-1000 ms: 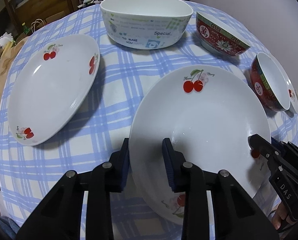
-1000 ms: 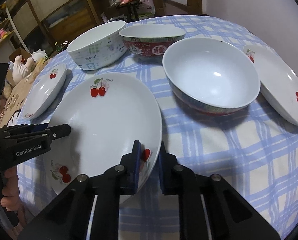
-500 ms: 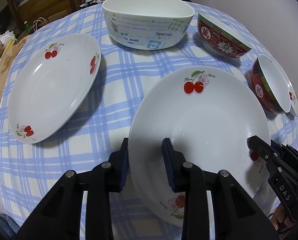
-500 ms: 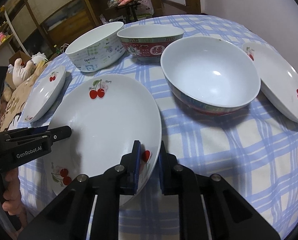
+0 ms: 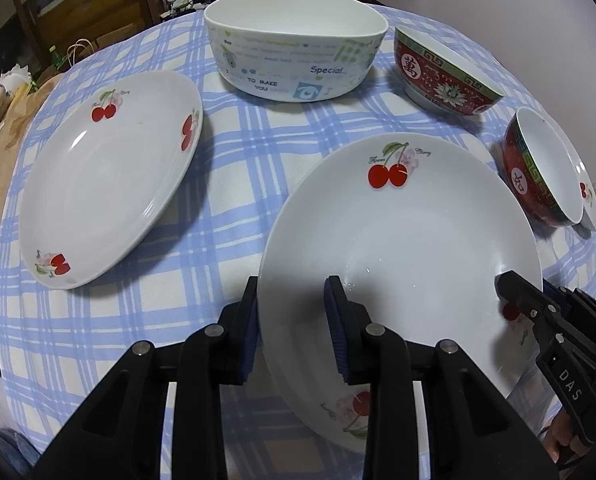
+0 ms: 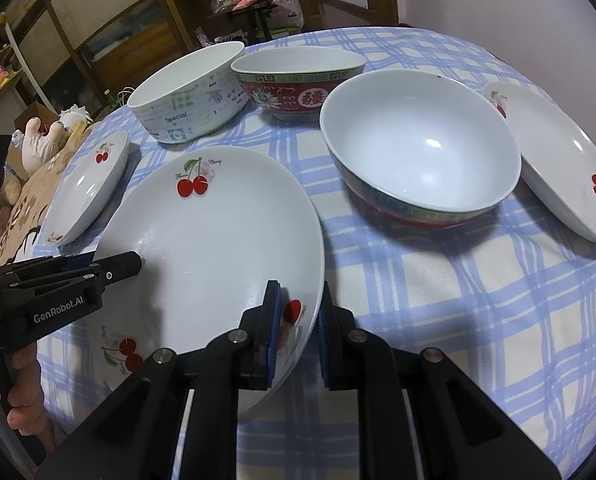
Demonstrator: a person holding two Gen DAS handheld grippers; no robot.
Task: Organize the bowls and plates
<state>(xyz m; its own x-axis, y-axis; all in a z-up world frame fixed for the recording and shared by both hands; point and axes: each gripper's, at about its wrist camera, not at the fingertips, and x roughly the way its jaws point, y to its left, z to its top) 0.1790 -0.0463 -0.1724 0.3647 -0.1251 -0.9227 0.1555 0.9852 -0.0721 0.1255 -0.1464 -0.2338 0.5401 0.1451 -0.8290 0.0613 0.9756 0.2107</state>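
Two grippers hold one cherry plate [image 5: 410,240] from opposite sides, its rim between each pair of pads. The left gripper [image 5: 291,328] has its jaws partly apart, the plate's near-left rim between them; whether both pads press cannot be told. The right gripper [image 6: 295,330] has its jaws narrow, closed on the near-right rim beside a printed cherry. The plate sits tilted over the checked cloth [image 6: 478,320], at the near middle of the table.

The left wrist view shows a second plate [image 5: 105,176] in full to the left, well apart from the held one, while the right wrist view shows it only as a small foreshortened shape [image 6: 89,188]. The right view alone shows the open white inside of the near red bowl [image 6: 418,148] and a third plate [image 6: 558,160] just beside it; from the left that bowl [image 5: 542,172] appears edge-on with the plate almost hidden behind. Both views show the lettered white bowl [image 5: 293,60] and the far red bowl [image 5: 446,76] at the back, close together.
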